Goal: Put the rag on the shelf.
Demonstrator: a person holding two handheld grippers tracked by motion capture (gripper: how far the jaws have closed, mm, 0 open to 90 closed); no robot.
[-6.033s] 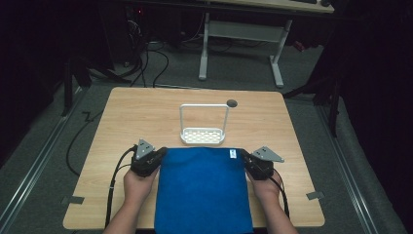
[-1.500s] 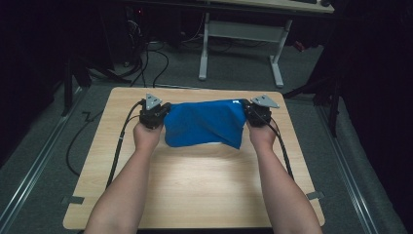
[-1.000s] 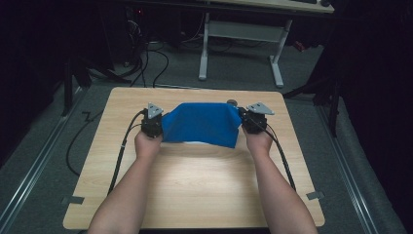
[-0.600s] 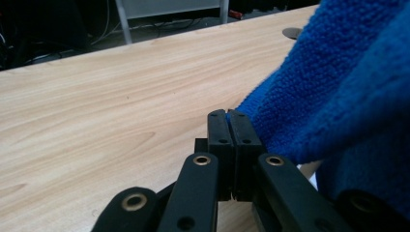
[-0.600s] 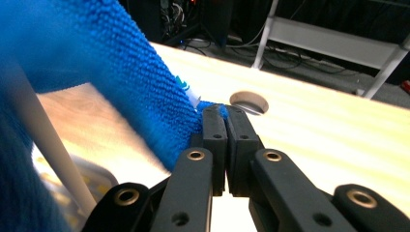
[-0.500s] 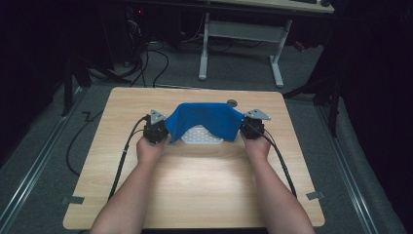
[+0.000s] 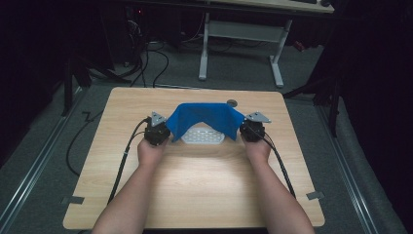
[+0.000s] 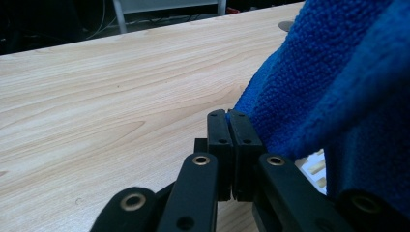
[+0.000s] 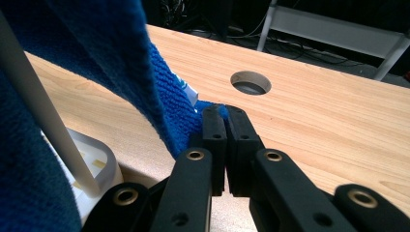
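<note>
A blue towel [image 7: 204, 119] hangs draped over the top bar of a small white rack [image 7: 203, 136] at the table's far middle. My left gripper [image 7: 160, 130] is shut on the towel's left corner, low beside the rack. In the left gripper view the towel [image 8: 338, 96] rises to the right of the closed jaws of my left gripper [image 8: 231, 116]. My right gripper [image 7: 248, 129] is shut on the towel's right corner. In the right gripper view my right gripper [image 9: 222, 112] pinches a bit of the towel [image 9: 121, 72], with the rack's white post [image 9: 43, 111] at left.
The wooden table [image 7: 195, 190] has a round cable hole [image 7: 232, 103] just behind the rack, also seen as the hole [image 9: 250, 82] past my right jaws. Black cables [image 7: 124, 161] trail from both grippers. A desk frame [image 7: 243, 34] stands on the floor beyond the table.
Both grippers carried the towel from the near side to the far middle and lowered it over the rack. Over the last second they dropped and the towel settled onto the bar.
</note>
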